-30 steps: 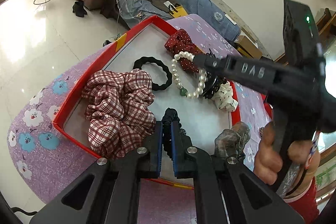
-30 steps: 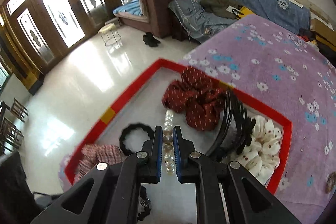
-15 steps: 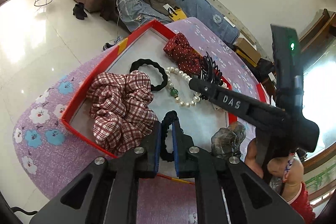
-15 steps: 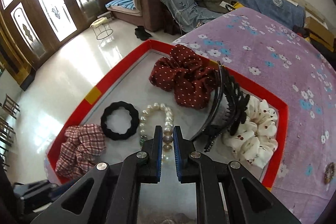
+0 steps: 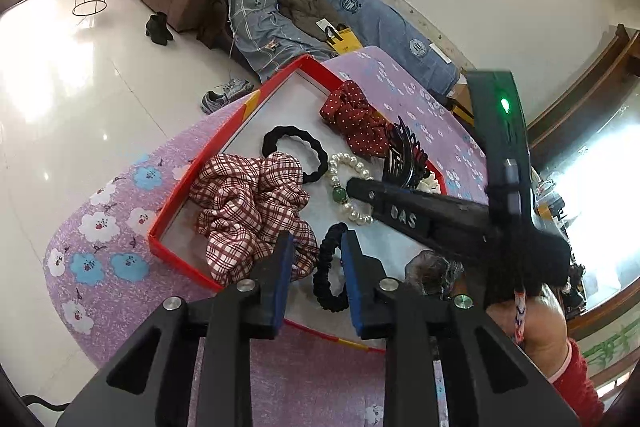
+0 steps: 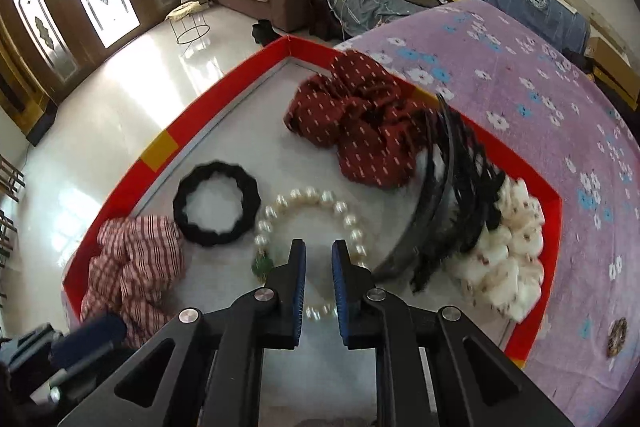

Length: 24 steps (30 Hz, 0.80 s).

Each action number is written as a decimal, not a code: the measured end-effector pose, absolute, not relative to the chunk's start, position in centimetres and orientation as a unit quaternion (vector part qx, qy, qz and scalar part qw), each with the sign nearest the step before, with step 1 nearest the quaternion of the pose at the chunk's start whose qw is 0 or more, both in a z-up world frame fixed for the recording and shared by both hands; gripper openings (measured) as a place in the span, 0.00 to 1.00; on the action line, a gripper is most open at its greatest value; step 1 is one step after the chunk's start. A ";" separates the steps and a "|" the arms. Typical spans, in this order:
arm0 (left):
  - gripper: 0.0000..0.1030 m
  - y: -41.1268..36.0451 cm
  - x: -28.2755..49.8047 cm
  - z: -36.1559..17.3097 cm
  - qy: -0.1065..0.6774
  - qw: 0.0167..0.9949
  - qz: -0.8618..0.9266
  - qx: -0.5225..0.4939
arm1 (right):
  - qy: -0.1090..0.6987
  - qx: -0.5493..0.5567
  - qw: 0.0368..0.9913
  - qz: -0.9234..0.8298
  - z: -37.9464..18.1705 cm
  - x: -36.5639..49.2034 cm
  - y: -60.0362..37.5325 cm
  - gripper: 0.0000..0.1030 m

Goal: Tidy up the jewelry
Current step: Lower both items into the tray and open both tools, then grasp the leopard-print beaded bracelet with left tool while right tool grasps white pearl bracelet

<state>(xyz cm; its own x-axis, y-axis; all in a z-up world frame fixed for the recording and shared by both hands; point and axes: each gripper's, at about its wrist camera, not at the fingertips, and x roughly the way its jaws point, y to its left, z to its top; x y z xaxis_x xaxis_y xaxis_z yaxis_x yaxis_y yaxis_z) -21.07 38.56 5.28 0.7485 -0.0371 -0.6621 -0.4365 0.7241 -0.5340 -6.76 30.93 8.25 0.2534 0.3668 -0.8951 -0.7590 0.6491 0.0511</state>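
A red-walled tray (image 5: pixel 192 187) (image 6: pixel 240 79) sits on the purple flowered cloth. My left gripper (image 5: pixel 317 239) hangs over its near end with its jaws opening. A black braided hair tie (image 5: pixel 326 279) lies on the tray floor between the pads, which stand apart from it. My right gripper (image 6: pixel 319 247) (image 5: pixel 354 185) points down into the tray, shut on the near side of a pearl bracelet (image 6: pixel 308 193) (image 5: pixel 348 163). The bracelet lies as a ring on the floor, with a green bead (image 6: pixel 262 265) beside the left finger.
Also in the tray are a plaid scrunchie (image 5: pixel 248 203) (image 6: pixel 132 259), a black ring tie (image 5: pixel 288 131) (image 6: pixel 182 203), a red dotted scrunchie (image 5: pixel 356 115) (image 6: pixel 360 115), a black claw clip (image 6: pixel 452 187) and a white scrunchie (image 6: pixel 512 255). A person's hand (image 5: pixel 536 323) holds the right gripper.
The left jaws have spread off the black braided tie, which now rests in the tray. The right gripper has sunk, and the pearl bracelet has settled flat on the tray floor.
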 end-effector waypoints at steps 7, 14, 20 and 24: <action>0.23 38.5 -20.9 5.1 0.340 0.865 0.113 -0.350 | 0.502 -0.201 0.758 0.365 8.4 -4.5 35.0 0.15; 0.23 38.4 -20.6 5.2 0.342 0.865 0.117 -0.348 | 0.491 -0.197 0.762 0.373 8.6 -4.2 36.9 0.15; 0.23 38.6 -20.8 5.4 0.345 0.862 0.130 -0.347 | 0.455 -0.154 0.778 0.405 13.3 -6.0 32.0 0.26; 0.25 37.6 -20.5 5.8 0.351 0.862 0.129 -0.341 | 0.428 -0.133 0.795 0.409 15.9 -7.3 26.5 0.45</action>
